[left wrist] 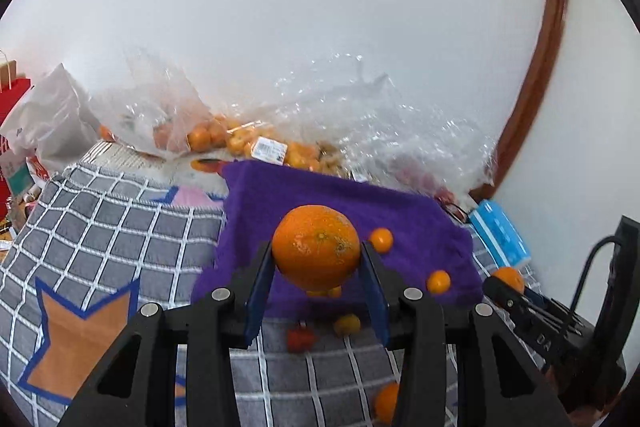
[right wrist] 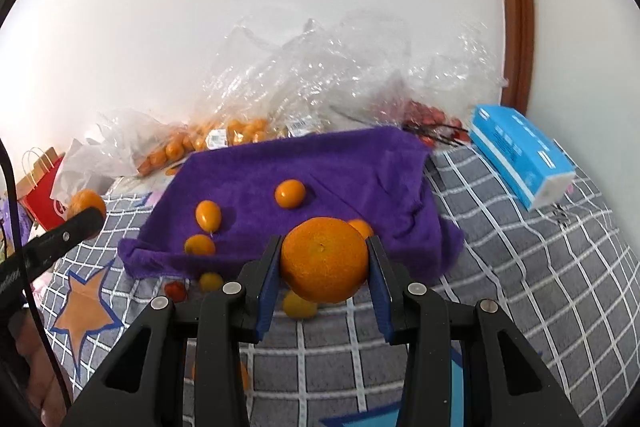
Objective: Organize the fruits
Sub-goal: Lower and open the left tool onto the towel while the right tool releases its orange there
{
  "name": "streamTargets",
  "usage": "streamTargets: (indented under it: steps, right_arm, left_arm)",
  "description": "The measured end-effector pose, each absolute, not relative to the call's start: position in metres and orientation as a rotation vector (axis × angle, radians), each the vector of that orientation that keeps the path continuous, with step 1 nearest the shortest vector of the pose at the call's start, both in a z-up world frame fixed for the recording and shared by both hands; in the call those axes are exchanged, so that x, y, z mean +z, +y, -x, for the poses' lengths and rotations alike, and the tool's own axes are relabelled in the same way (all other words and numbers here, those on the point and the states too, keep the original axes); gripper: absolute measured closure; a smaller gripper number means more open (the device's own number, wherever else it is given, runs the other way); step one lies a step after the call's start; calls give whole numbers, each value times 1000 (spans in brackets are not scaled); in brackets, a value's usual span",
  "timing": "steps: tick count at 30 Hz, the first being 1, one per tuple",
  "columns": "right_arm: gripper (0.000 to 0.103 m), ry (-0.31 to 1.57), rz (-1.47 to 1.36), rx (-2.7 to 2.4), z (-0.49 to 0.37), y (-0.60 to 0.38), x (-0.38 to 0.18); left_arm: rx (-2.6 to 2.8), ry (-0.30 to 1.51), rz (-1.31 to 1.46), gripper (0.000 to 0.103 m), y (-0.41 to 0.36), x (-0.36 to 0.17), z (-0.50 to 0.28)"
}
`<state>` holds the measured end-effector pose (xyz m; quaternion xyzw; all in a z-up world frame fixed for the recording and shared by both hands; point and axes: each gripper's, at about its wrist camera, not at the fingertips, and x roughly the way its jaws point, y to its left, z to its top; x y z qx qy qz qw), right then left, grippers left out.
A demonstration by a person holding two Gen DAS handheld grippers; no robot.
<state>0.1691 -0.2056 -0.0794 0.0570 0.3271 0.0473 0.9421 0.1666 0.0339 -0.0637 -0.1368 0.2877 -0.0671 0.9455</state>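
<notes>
My left gripper [left wrist: 317, 251] is shut on a large orange [left wrist: 316, 247], held above the near edge of a purple towel [left wrist: 328, 195]. My right gripper [right wrist: 324, 259] is shut on another large orange [right wrist: 324, 259] above the same towel [right wrist: 320, 163]. Small kumquats [right wrist: 290, 193] lie on the towel, one [right wrist: 208, 215] at its left. More kumquats [right wrist: 298, 305] and a small red tomato [right wrist: 176, 290] lie on the grey checked cloth [right wrist: 520, 267] in front of the towel. In the left wrist view the right gripper's finger [left wrist: 504, 293] shows at the right with its orange [left wrist: 510, 277].
Clear plastic bags of kumquats [right wrist: 224, 135] and red fruit [right wrist: 428, 115] lie against the white wall behind the towel. A blue tissue pack [right wrist: 520, 155] lies at the right. A red paper bag [right wrist: 40, 195] stands at the left. A brown door frame [right wrist: 516, 7] rises at the right.
</notes>
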Motion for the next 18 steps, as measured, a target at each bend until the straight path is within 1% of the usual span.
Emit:
streamTargets:
  steps: [10,14,18]
  right_arm:
    - [63,657,-114,99,-209,-190,-76]
    - [63,653,-103,105,-222,-181,-85]
    - [63,666,-107,117,-230,-180,-100]
  left_arm:
    - [-99,580,306,62,38,-72,-205]
    - [-101,574,327,62,42,-83,-211]
    - [-114,614,363,62,44,-97,-214]
